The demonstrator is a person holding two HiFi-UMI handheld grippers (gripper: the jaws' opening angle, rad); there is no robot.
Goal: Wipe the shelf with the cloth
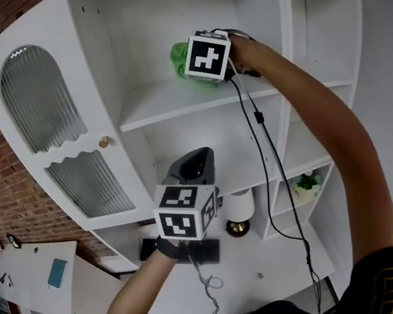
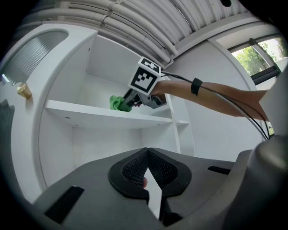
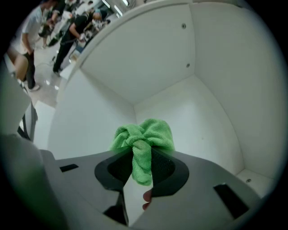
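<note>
A bunched green cloth [image 3: 144, 139] is pinched between the jaws of my right gripper [image 3: 143, 155], which is shut on it. In the head view that gripper [image 1: 202, 77] reaches into the upper middle bay of the white shelf unit [image 1: 173, 104], the cloth [image 1: 182, 62] pressed onto the shelf board near its back. From the left gripper view the cloth [image 2: 118, 103] rests on the shelf [image 2: 99, 116] under the right gripper [image 2: 130, 101]. My left gripper [image 2: 146, 155] is shut with nothing in it and hangs lower [image 1: 194, 164], in front of the bay below.
The unit has an arched ribbed-glass door [image 1: 42, 104] with a brass knob [image 1: 104, 142] at the left and narrow side bays at the right. A white lamp [image 1: 239, 209], a small plant [image 1: 307, 183] and a dark keyboard [image 1: 197, 249] sit lower down. Black cables [image 1: 268, 163] hang from the right arm.
</note>
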